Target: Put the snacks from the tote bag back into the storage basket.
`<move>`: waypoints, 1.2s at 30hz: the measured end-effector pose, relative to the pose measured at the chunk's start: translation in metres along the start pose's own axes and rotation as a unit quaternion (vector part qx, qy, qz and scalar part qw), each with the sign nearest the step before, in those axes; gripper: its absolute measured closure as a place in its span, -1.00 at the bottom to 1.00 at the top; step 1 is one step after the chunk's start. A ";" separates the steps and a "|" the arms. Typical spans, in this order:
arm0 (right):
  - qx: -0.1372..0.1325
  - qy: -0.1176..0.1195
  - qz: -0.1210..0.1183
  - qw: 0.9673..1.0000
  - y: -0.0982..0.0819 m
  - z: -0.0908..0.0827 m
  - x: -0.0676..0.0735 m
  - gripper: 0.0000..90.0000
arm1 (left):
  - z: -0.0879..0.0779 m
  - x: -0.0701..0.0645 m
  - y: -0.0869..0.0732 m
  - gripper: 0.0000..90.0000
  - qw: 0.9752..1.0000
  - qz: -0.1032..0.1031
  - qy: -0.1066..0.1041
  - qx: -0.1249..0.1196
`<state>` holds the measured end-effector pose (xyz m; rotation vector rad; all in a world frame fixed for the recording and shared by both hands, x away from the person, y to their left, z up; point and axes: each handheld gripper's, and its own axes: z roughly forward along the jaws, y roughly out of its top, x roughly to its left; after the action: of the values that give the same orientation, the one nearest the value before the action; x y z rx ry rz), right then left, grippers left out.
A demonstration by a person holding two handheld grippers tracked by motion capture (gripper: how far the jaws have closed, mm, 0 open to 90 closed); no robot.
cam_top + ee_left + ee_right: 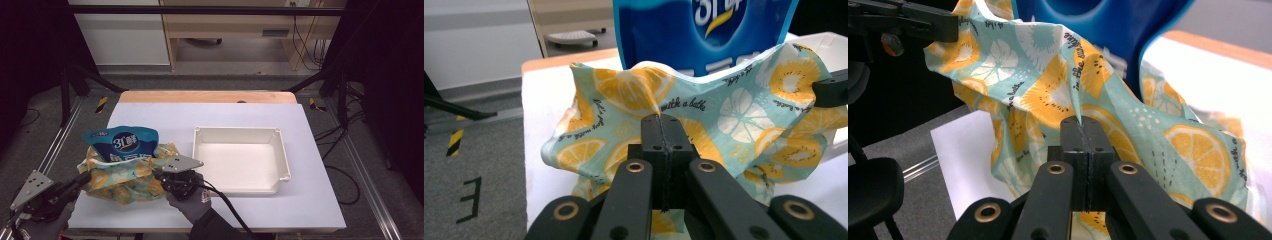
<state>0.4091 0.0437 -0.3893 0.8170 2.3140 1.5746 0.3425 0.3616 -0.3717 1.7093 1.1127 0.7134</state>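
A teal cloth bag printed with lemon slices (122, 180) sits on the left part of the white table, with a blue snack packet (126, 144) standing up out of its mouth. My left gripper (86, 176) is shut on the bag's left edge, where a fold of cloth (651, 97) rises from between the closed jaws of the left gripper (660, 120). My right gripper (156, 174) is shut on the bag's right edge, and the right gripper (1082, 122) pinches a cloth ridge (1075, 85). The packet (704, 30) (1098, 20) towers behind the cloth in both gripper views.
A shallow white tray (235, 131) lies just right of the bag, near the table's middle. The white table top (310, 190) ends in a wooden strip (207, 96) at the far edge. Grey floor and metal rails run along both sides.
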 end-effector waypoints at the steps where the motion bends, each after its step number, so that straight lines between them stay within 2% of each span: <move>1: 0.003 0.000 0.003 1.000 -0.003 0.001 0.000 1.00 | 0.001 0.000 -0.002 1.00 1.000 0.000 -0.001 0.003; 8: 0.013 0.000 0.011 1.000 -0.020 0.006 0.000 1.00 | 0.005 0.000 -0.016 1.00 1.000 -0.002 -0.005 0.024; 11: 0.019 0.000 0.013 1.000 -0.027 0.008 0.001 1.00 | 0.007 0.001 -0.021 1.00 0.999 -0.009 -0.007 0.032; 19: 0.029 0.001 0.021 0.999 -0.040 0.012 0.001 1.00 | 0.015 0.000 -0.031 1.00 0.998 -0.007 -0.009 0.057; 36: 0.057 -0.003 0.037 0.998 -0.068 0.023 0.002 1.00 | 0.035 0.002 -0.050 1.00 0.993 0.003 -0.017 0.120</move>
<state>0.3968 0.0442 -0.4605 0.9432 2.4146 1.4767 0.3545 0.3564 -0.4310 1.9197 1.2085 0.5707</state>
